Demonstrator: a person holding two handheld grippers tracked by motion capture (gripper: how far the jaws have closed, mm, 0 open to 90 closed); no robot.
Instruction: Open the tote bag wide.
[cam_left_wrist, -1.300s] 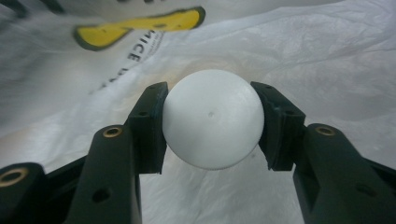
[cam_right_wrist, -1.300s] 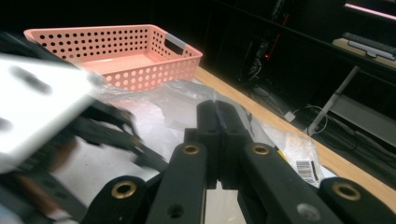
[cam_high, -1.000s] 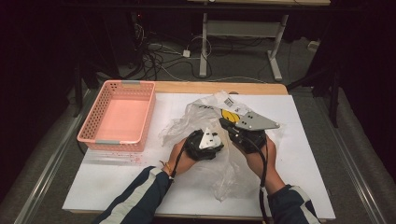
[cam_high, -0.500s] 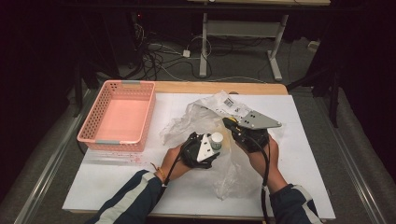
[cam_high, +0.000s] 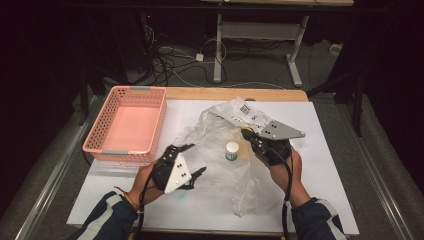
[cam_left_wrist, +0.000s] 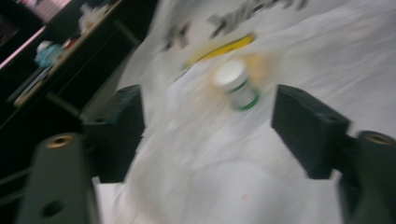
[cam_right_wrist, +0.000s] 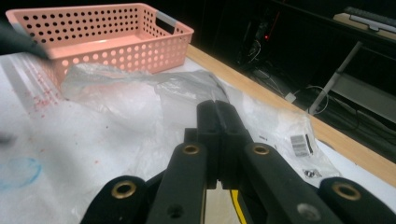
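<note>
My left gripper (cam_high: 187, 162) sits low over the bench (cam_high: 125, 200), jaws spread wide and holding nothing; in its own view the small white-capped bottle (cam_left_wrist: 235, 84) stands between and beyond the two jaws, so I judge it is lined up for a reach at that bottle. The bottle (cam_high: 232, 150) stands upright on the crumpled clear plastic bag (cam_high: 220, 132) near the middle of the bench, between my two grippers and touching neither. My right gripper (cam_high: 248, 135) has its jaws pressed flat together at the bag's upper right part, and I take it to be pinching the film there to keep the bag from sliding or to hold its mouth up, though from its own view I cannot make out film between the jaws, only the bag (cam_right_wrist: 140, 93) spreading ahead of them. The pink basket (cam_high: 129, 125) sits empty at the left, well apart from the bottle. The left gripper view is badly blurred, so the bottle's label is unreadable, and whether the bottle lies inside the bag or on top of it I cannot tell. A yellow item (cam_left_wrist: 219, 49) beyond the bottle is also too smeared to identify.
</note>
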